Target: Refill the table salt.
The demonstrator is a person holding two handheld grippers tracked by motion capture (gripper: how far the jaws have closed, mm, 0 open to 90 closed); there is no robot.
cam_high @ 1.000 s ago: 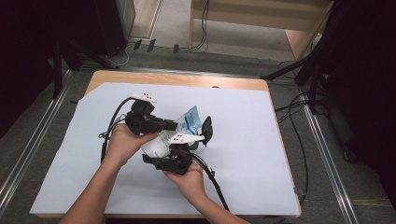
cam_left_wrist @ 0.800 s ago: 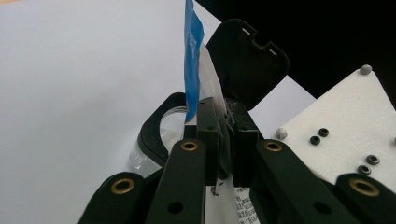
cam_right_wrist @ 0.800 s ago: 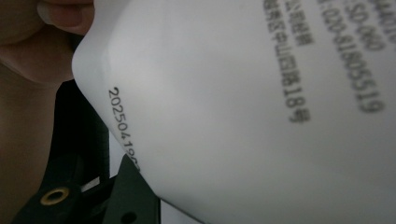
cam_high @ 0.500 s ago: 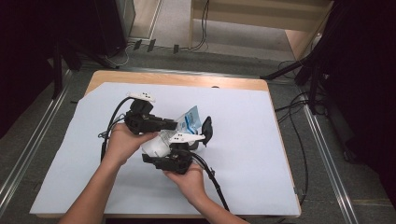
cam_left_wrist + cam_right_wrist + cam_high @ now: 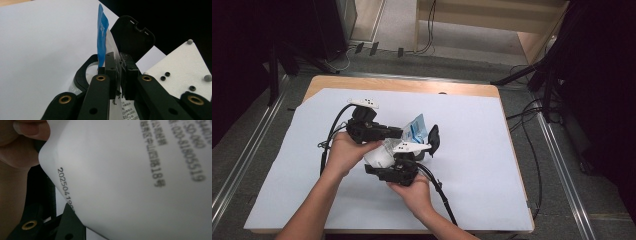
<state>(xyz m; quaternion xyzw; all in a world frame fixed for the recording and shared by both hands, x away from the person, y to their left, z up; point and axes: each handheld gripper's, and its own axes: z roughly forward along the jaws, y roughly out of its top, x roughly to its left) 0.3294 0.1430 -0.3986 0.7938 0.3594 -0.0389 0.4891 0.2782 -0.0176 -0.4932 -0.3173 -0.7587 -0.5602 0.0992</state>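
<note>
1. Packet [image 5: 414, 129] — a white pouch with a blue printed top edge and black print on its white side; it is held up off the table between the two grippers, near the middle of the white sheet [image 5: 492, 165].
2. Left gripper [image 5: 398, 133] — in the person's left hand [image 5: 344, 152], pointing level toward the packet. In the left gripper view its jaws stand pressed together on the packet's thin sealed edge [image 5: 117, 67], with the blue strip rising just above them.
3. Right gripper [image 5: 424, 150] — in the right hand [image 5: 412, 187], below and just beside the left one. The right gripper view has the packet's white body [image 5: 140, 182] close against the lens with one black jaw low at the left; the jaws appear to clasp the pouch's fuller part, part-way closed, though the far jaw is hidden.
4. Black hinged piece [image 5: 433, 137] — standing upright just behind the packet; I cannot tell what it belongs to.
5. Step in hand, as I judge it — both grips are set for tearing the packet open; no tear is visible yet.
6. Next move, as I judge it — the left pinch must hold firm on the seal while the two hands pull apart or twist against each other; a slack pinch would slip off the slick film.
</note>
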